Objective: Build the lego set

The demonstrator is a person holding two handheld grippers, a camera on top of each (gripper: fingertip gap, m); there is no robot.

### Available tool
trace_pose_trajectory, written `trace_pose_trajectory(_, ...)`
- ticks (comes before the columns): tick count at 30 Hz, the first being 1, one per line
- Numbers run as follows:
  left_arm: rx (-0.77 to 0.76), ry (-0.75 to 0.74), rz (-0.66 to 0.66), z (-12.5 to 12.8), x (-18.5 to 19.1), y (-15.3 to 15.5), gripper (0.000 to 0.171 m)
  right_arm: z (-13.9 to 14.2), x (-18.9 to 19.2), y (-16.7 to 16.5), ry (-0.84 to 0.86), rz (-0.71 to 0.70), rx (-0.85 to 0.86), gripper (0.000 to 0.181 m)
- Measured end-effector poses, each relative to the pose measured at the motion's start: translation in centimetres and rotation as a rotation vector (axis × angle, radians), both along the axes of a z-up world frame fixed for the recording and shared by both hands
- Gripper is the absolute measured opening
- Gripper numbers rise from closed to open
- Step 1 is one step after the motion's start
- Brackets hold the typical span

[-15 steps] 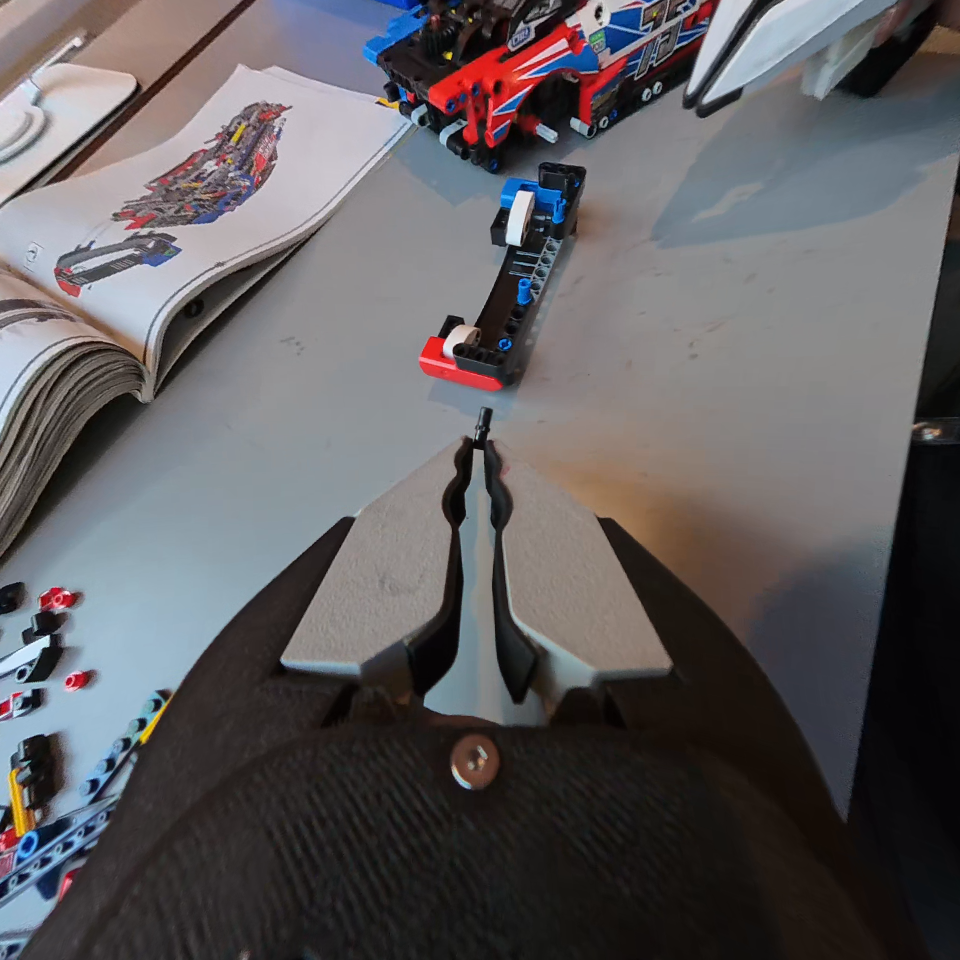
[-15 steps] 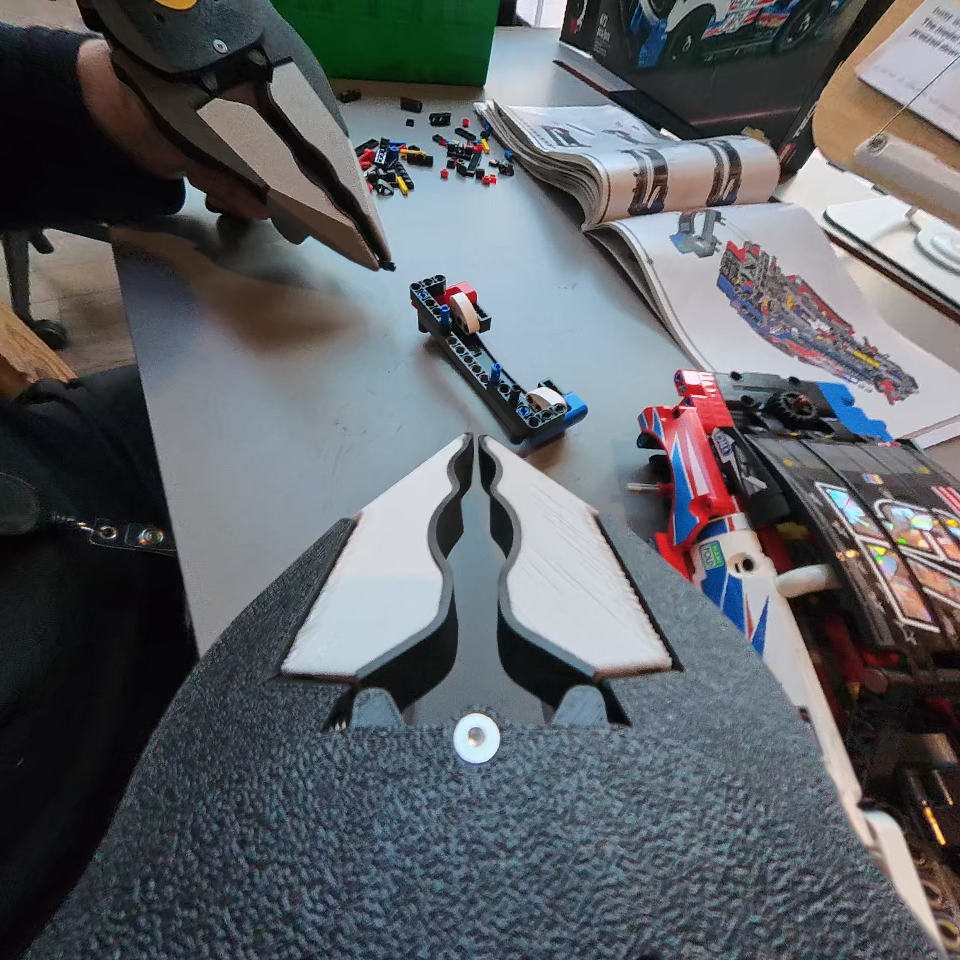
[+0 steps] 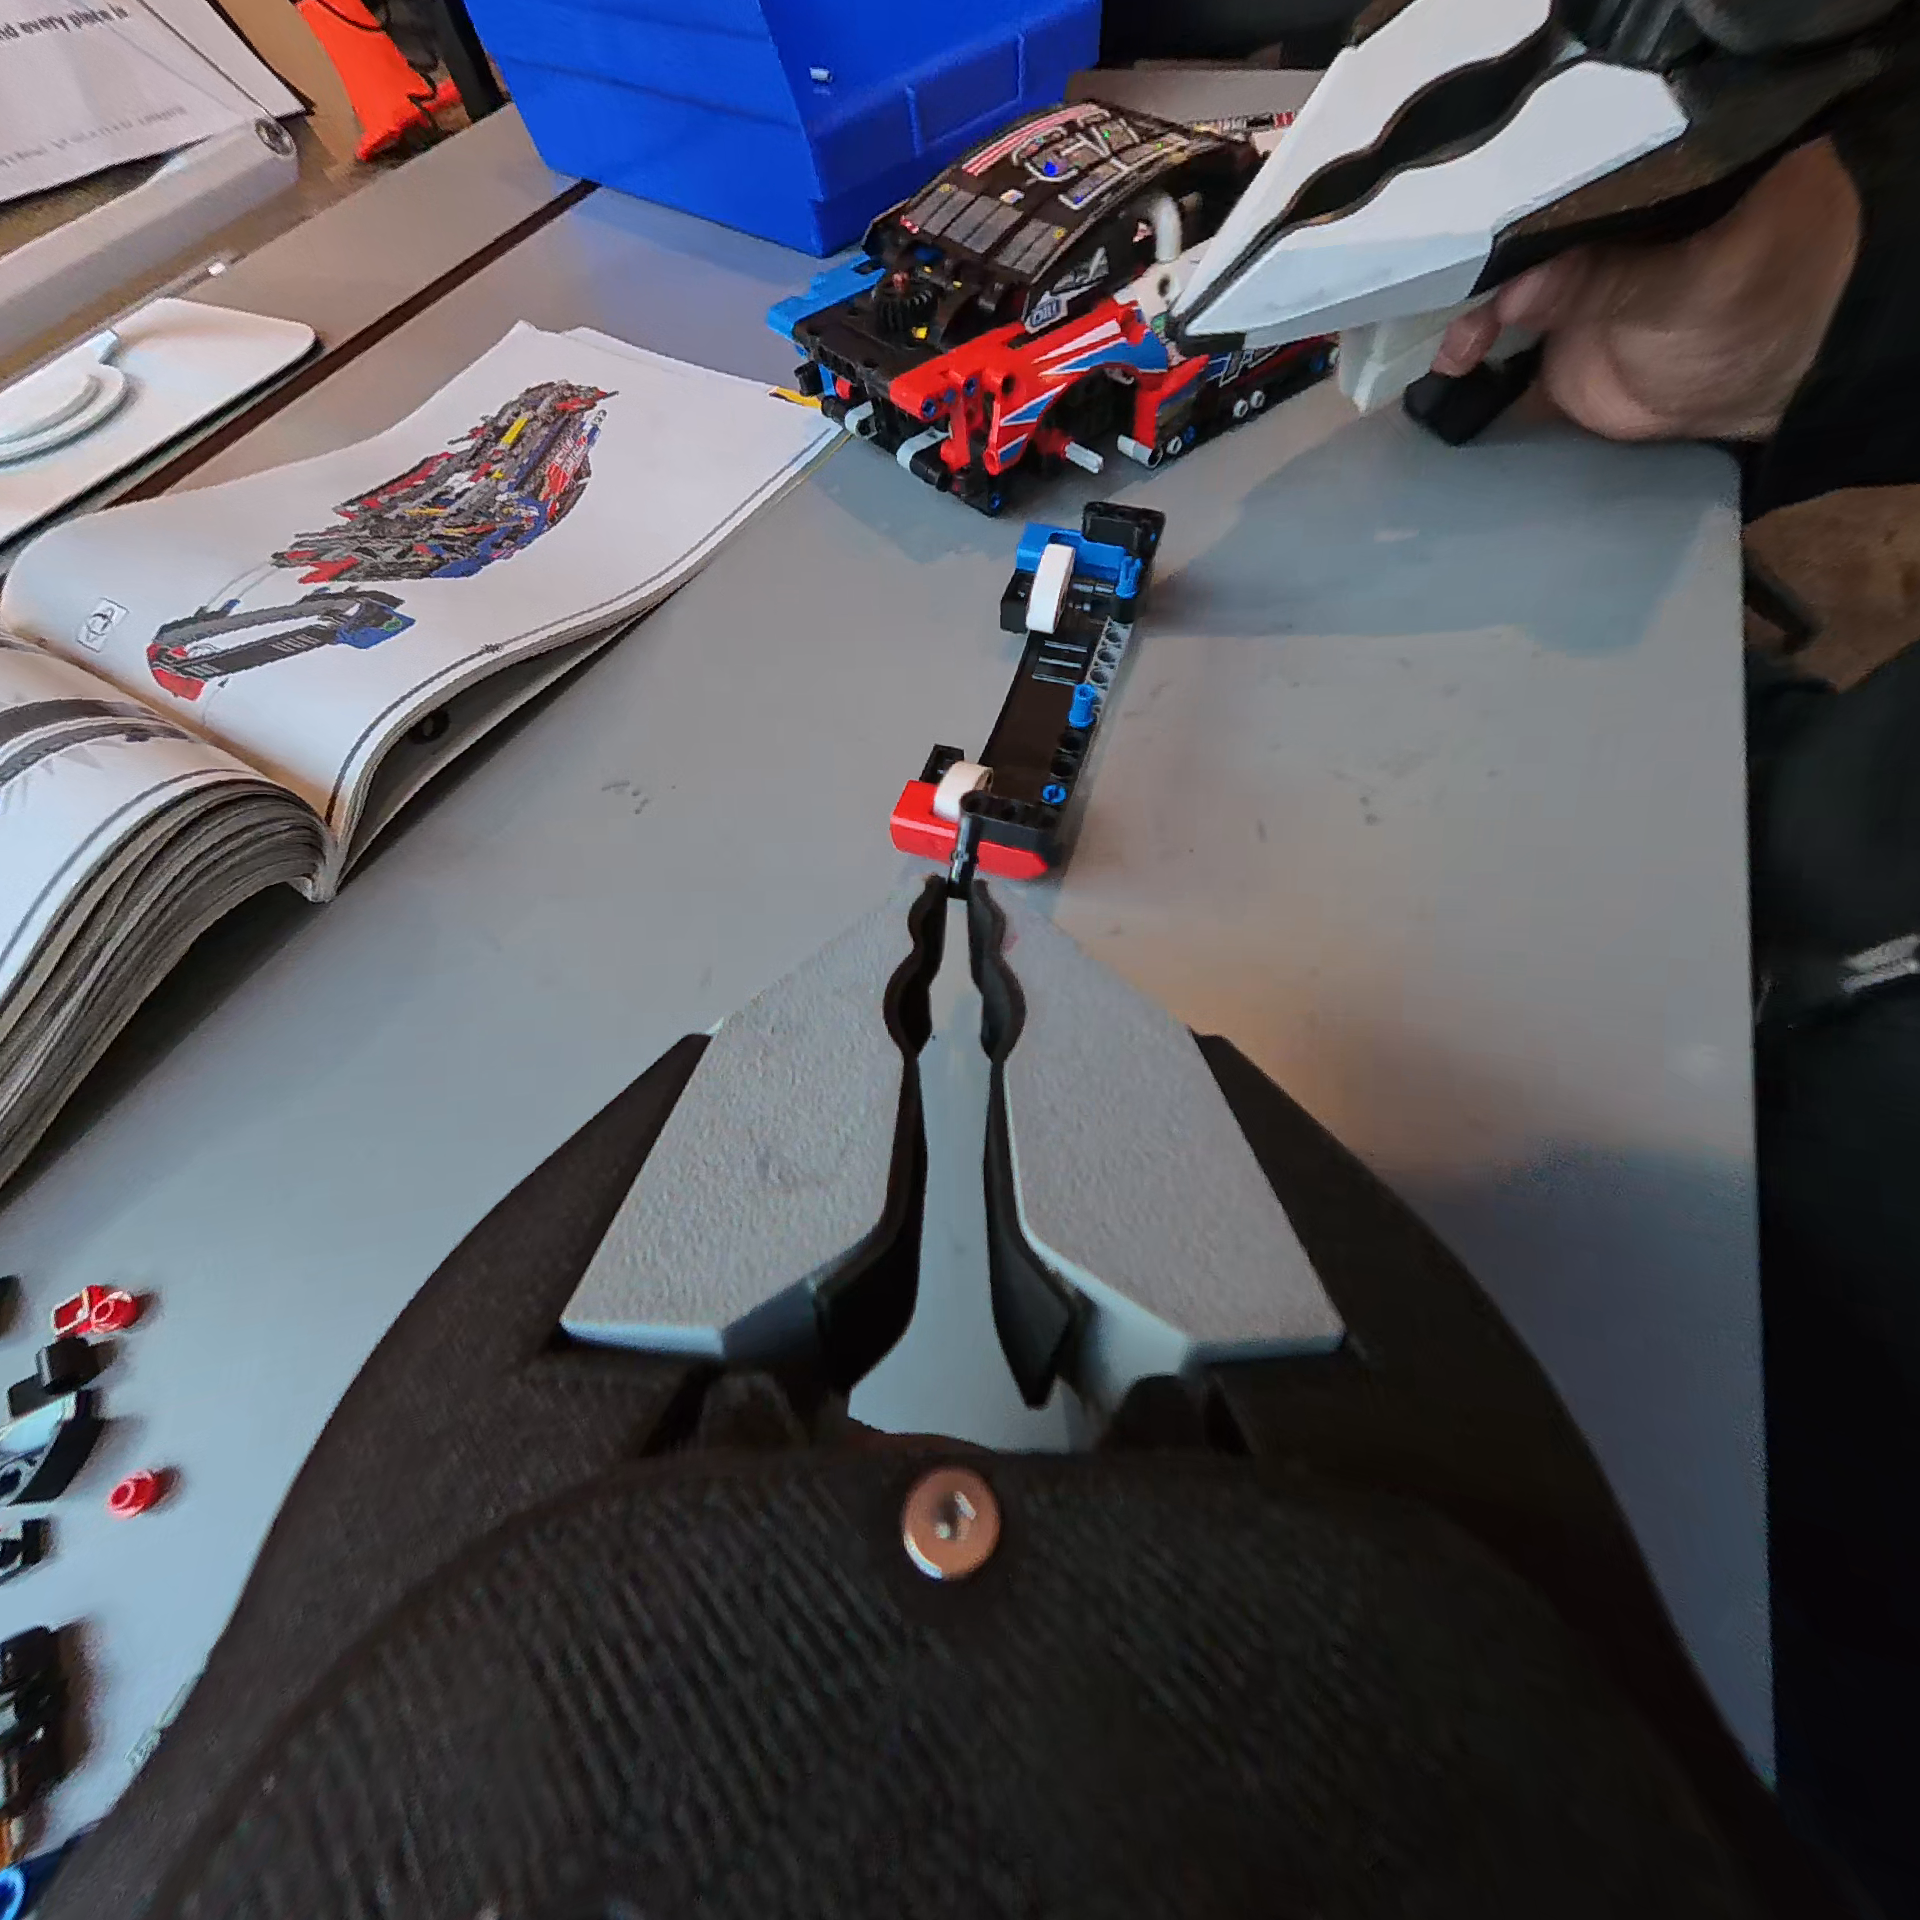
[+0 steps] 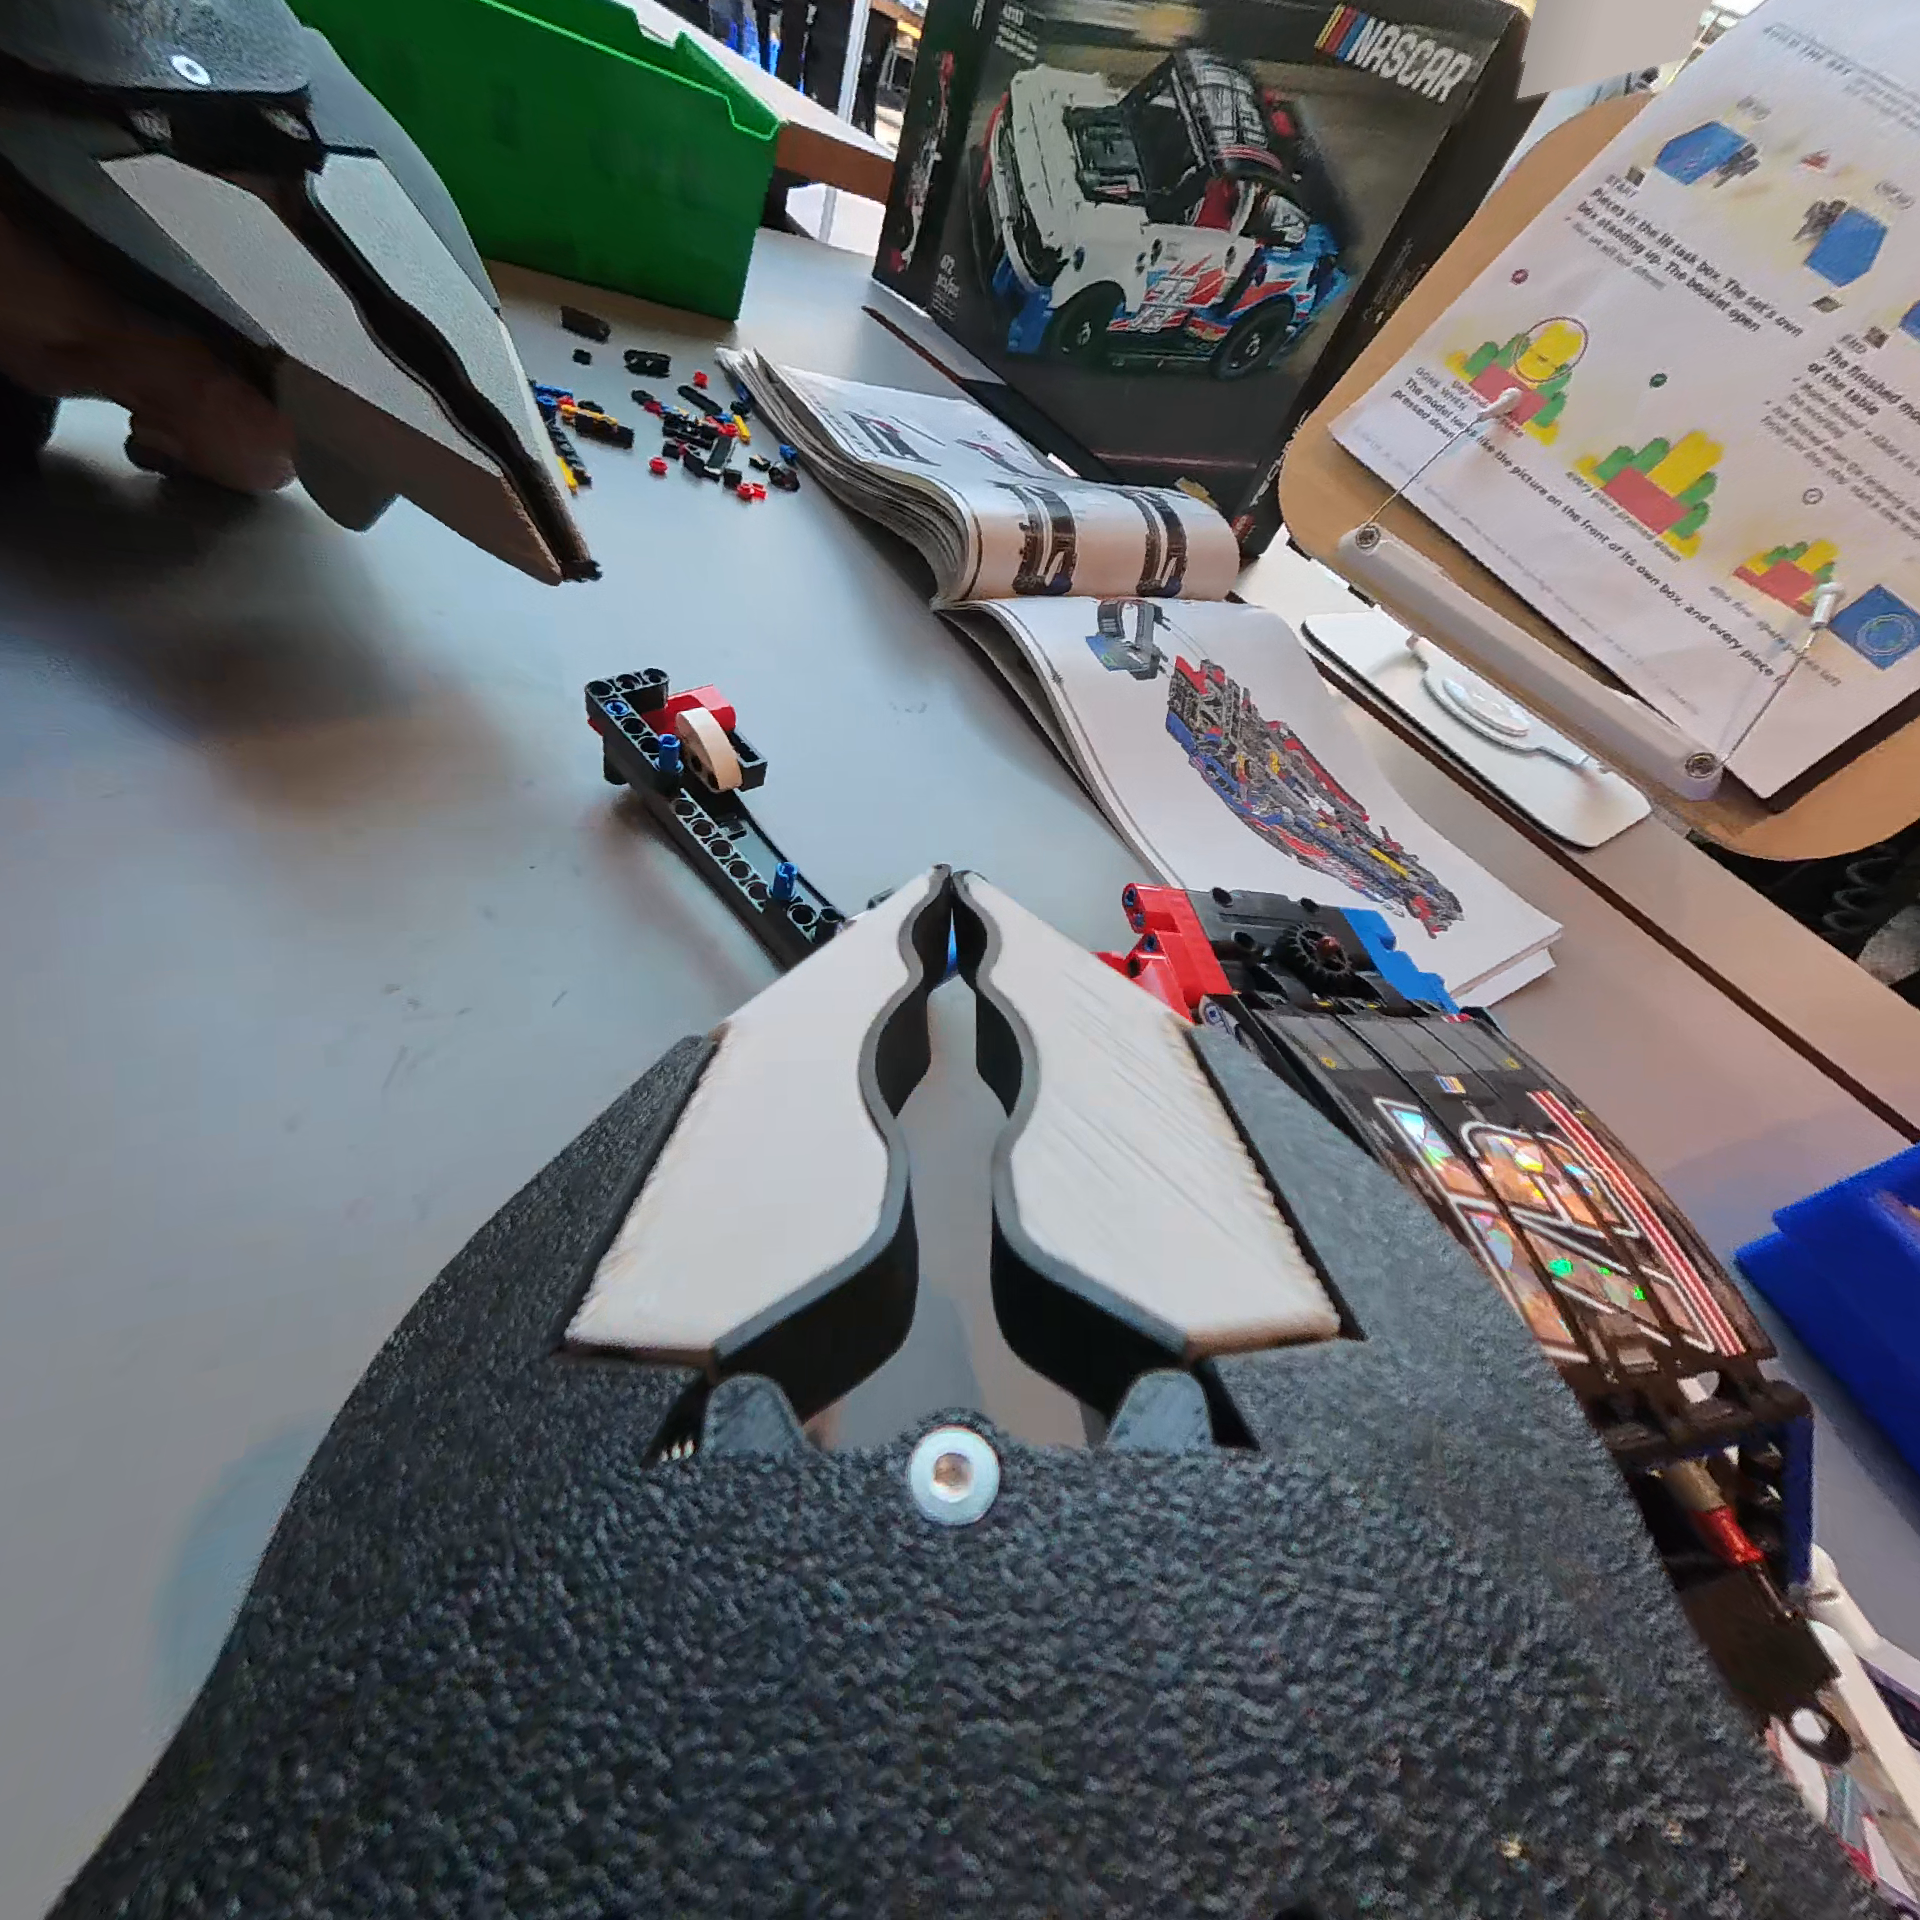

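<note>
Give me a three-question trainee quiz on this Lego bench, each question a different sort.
1. True or false: the left gripper pinches a small black pin.
2. Which lies nearest that pin: A) the long black beam subassembly with red and blue ends, B) the open instruction booklet, C) the blue plastic bin?
3. Fill in: the right gripper is ____ and carries no piece.

Key: 1 true; 2 A; 3 shut.
</note>
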State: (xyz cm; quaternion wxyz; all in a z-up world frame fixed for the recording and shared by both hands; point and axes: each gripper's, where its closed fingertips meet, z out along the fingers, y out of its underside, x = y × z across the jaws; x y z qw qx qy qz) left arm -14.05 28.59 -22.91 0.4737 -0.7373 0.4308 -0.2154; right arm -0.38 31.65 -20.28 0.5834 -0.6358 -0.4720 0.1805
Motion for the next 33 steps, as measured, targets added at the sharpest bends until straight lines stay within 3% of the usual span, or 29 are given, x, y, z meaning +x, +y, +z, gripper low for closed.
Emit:
trace_pose_trajectory(8,-0.018,-0.02,-0.032,0.1,0.4,0.5,0.001,0.4,0.2,1.7,0.026,-0.043,0.013,0.0)
trace_pose_trajectory(15,-0.044,0.016,-0.075,-0.6,0.9,0.1,0.001,0.5,-0.1,1.3,0.029,-0.005,0.023,0.0)
trace_pose_trajectory(19,0.023,0.005,-0.14,0.1,2.0,-0.5,0.001,0.6,-1.1,-0.4,0.046,0.094,-0.028,0.0)
trace_pose_trajectory(23,0.091,-0.001,-0.227,1.0,4.2,-2.7,0.001,0.2,-3.0,-4.3,0.07,0.219,-0.172,0.0)
trace_pose_trajectory(28,0.109,-0.029,-0.282,1.5,7.4,-4.9,0.001,-0.5,-4.5,-8.2,0.023,0.337,-0.235,0.0)
trace_pose_trajectory(33,0.127,-0.065,-0.273,2.2,8.1,-5.5,0.001,-0.8,-4.6,-8.5,0.018,0.337,-0.281,0.006)
